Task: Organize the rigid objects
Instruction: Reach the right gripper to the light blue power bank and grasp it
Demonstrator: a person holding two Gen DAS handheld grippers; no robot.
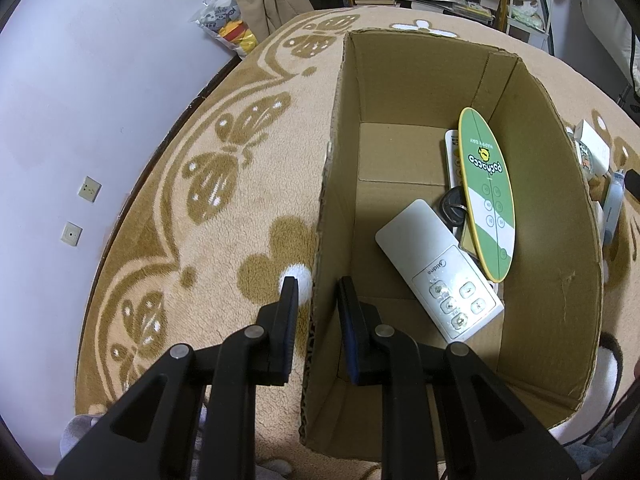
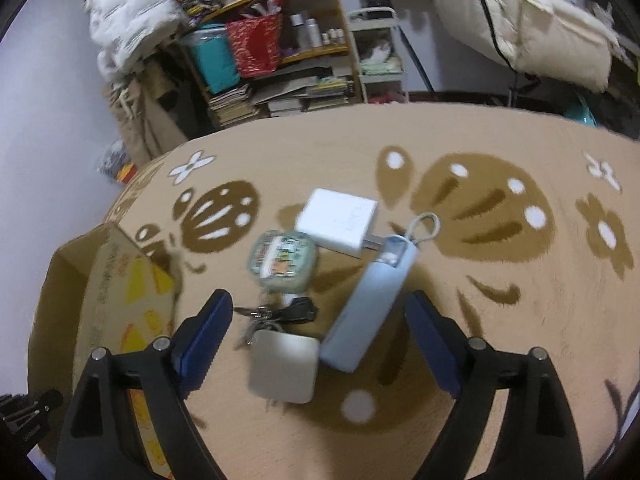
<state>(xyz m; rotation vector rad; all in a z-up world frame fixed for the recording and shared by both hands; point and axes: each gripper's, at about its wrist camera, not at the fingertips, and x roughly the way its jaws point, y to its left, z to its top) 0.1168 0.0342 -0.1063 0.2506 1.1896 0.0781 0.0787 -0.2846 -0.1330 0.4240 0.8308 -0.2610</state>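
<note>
An open cardboard box (image 1: 552, 208) stands on the rug; my left gripper (image 1: 318, 292) is shut on its left wall, one finger outside and one inside. Inside lie a white Midea remote (image 1: 440, 270), a green oval Pochacco board (image 1: 486, 192), a second white remote (image 1: 452, 152) and a dark round object (image 1: 452, 204). My right gripper (image 2: 318, 312) is open above loose items on the rug: a pale blue power bank (image 2: 370, 304), a grey square tag (image 2: 284, 364) with keys (image 2: 276, 314), a green printed case (image 2: 284, 258) and a white charger (image 2: 338, 218).
The box's outer side (image 2: 112, 280) shows at the left of the right wrist view. A cluttered shelf (image 2: 276, 52) with books stands beyond the rug (image 2: 500, 280). A wall with sockets (image 1: 90, 189) lies left of the rug (image 1: 224, 216). Cushions (image 2: 560, 32) are at the far right.
</note>
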